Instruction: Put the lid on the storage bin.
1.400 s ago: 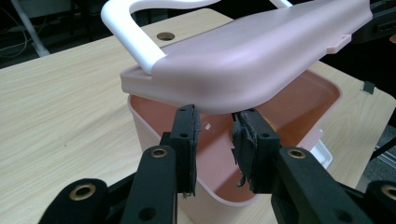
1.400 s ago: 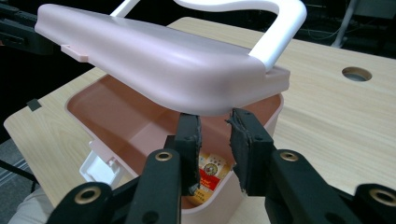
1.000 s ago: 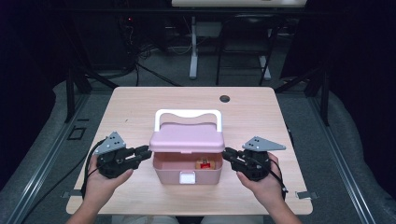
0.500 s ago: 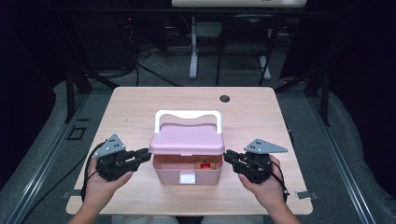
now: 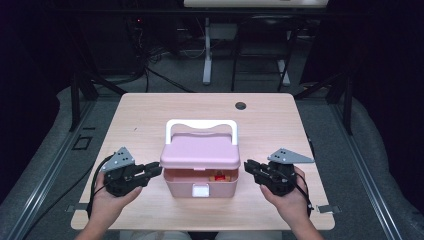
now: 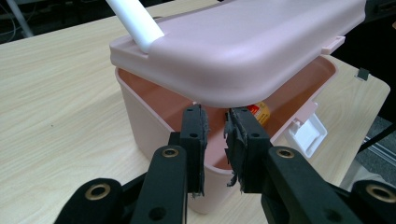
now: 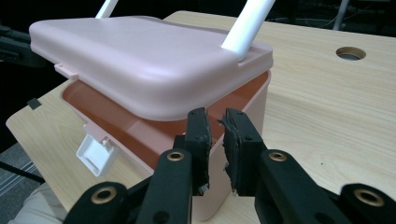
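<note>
Dark cabling hangs behind my wooden table [image 5: 150, 115], with a grommet hole [image 5: 241, 105] at 12 o'clock. Centre: pink box [image 5: 201, 172], lid ajar. Left gripper [image 5: 150, 170] at 9 o'clock and right gripper [image 5: 250, 167] at 3 o'clock level under the lid [image 5: 200, 152], fingers nearly together, pinching nothing.

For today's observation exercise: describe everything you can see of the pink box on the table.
The pink box looks like smooth plastic, with a white hoop handle standing upright and a white latch hanging open at its front. Its lid is raised at the front, with something red and yellow inside. It stands on the wooden table with a gripper at each end, under the lid's edge.
</note>
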A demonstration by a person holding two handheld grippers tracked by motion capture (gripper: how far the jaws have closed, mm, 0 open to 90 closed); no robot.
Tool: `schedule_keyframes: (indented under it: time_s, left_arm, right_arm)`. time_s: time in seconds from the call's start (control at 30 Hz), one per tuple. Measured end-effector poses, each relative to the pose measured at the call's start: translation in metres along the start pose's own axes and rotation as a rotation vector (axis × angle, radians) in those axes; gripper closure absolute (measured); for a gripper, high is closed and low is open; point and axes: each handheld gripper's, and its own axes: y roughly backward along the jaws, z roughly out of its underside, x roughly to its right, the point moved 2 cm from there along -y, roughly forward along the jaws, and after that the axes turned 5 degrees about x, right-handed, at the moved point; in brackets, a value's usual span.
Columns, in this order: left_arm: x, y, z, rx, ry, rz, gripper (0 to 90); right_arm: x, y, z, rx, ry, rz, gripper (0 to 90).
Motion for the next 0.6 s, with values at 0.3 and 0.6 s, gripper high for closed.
schedule_keyframes:
  time_s: [0.3, 0.6]
  left_arm:
    - [0.0032, 0.0006, 0.0064, -0.015, -0.001, 0.011, 75.8]
    - [0.0045, 0.0071, 0.0082, -0.003, 0.000, 0.012, 75.7]
  right_arm:
    - [0.0026, -0.0006, -0.0005, 0.011, -0.016, 0.004, 77.8]
    - [0.0046, -0.0007, -0.0001, 0.012, -0.021, 0.005, 77.0]
